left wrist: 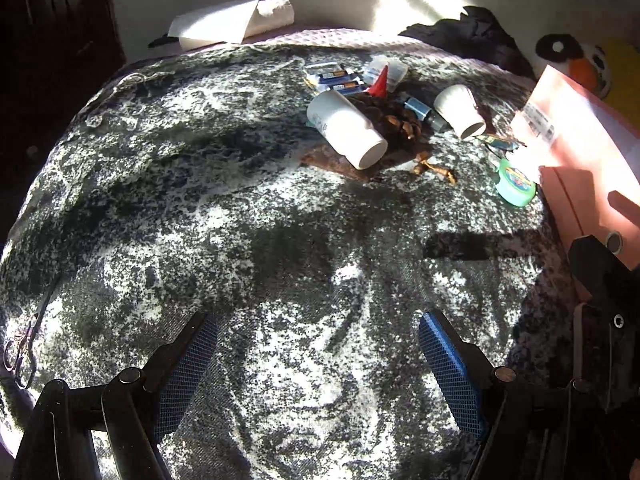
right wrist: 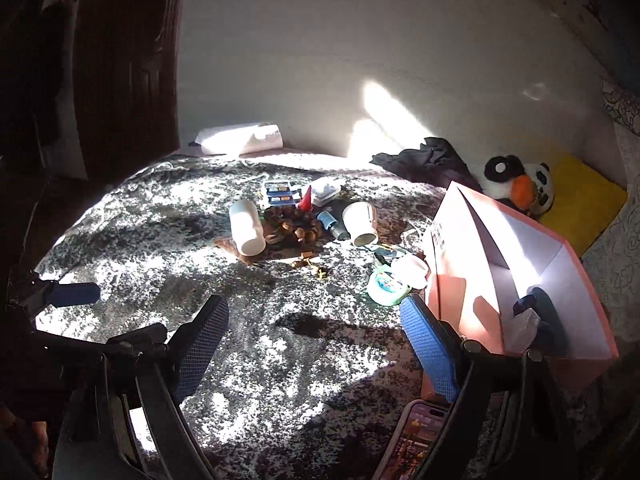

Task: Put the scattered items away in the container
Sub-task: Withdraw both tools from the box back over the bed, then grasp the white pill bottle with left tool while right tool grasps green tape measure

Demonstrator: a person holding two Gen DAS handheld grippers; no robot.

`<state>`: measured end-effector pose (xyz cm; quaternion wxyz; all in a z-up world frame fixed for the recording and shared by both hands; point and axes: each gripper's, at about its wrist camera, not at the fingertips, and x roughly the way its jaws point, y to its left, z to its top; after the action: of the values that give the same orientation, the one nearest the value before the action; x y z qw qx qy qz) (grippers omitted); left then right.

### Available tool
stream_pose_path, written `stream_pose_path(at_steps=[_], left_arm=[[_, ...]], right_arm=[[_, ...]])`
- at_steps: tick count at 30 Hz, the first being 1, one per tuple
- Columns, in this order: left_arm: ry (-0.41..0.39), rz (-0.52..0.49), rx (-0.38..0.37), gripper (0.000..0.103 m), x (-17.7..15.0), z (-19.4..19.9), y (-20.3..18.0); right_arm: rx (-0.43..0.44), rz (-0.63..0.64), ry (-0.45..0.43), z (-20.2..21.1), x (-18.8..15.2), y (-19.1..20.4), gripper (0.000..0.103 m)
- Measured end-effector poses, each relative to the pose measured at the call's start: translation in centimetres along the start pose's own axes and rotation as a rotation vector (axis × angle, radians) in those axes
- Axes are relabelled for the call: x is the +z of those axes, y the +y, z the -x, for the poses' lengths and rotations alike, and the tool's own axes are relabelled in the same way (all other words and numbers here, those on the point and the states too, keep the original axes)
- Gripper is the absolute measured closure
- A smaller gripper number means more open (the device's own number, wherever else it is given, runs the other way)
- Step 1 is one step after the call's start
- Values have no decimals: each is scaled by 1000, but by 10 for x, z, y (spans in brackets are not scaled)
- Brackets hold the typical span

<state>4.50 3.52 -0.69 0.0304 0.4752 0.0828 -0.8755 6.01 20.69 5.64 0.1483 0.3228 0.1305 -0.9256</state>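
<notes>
Both grippers [left wrist: 318, 364] [right wrist: 314, 344] empty, fingers apart | cups [left wrist: 346, 130], possibly pinecones, beside pink box [right wrist: 520, 280]

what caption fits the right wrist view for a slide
Open right gripper above the mottled blanket, facing scattered cups and trinkets beside the pink box.

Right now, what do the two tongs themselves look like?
Both look alike: the left tongs and right tongs have black angular linkage arms with round pivot bolts, ending in flat blue pads with a fine grid texture. No cables, sleeves or markings are visible.
</notes>
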Motion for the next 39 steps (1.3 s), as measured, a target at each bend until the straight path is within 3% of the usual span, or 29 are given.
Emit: stream_pose_path(at_steps=[5,14,25,30,33,39], left_arm=[[16,48,-14,16,29,-25,13],[39,11,-16,17,89,-88,-23],[65,16,-34,17,121,-142,-36],[66,17,-44,44,132,-162,-40],[35,-4,-49,56,132,-161,-39],[17,34,-83,57,131,-148,-24]], right_arm=[[30,7,61,-39,5,10,13],[-9,-55,160,-95,5,-22,14],[-58,-143,209,-130,11,-70,14],[-61,-172,227,-142,16,-88,14],[-47,-205,248,-151,17,-98,14],[-7,-284,256,-157,14,-112,14]])
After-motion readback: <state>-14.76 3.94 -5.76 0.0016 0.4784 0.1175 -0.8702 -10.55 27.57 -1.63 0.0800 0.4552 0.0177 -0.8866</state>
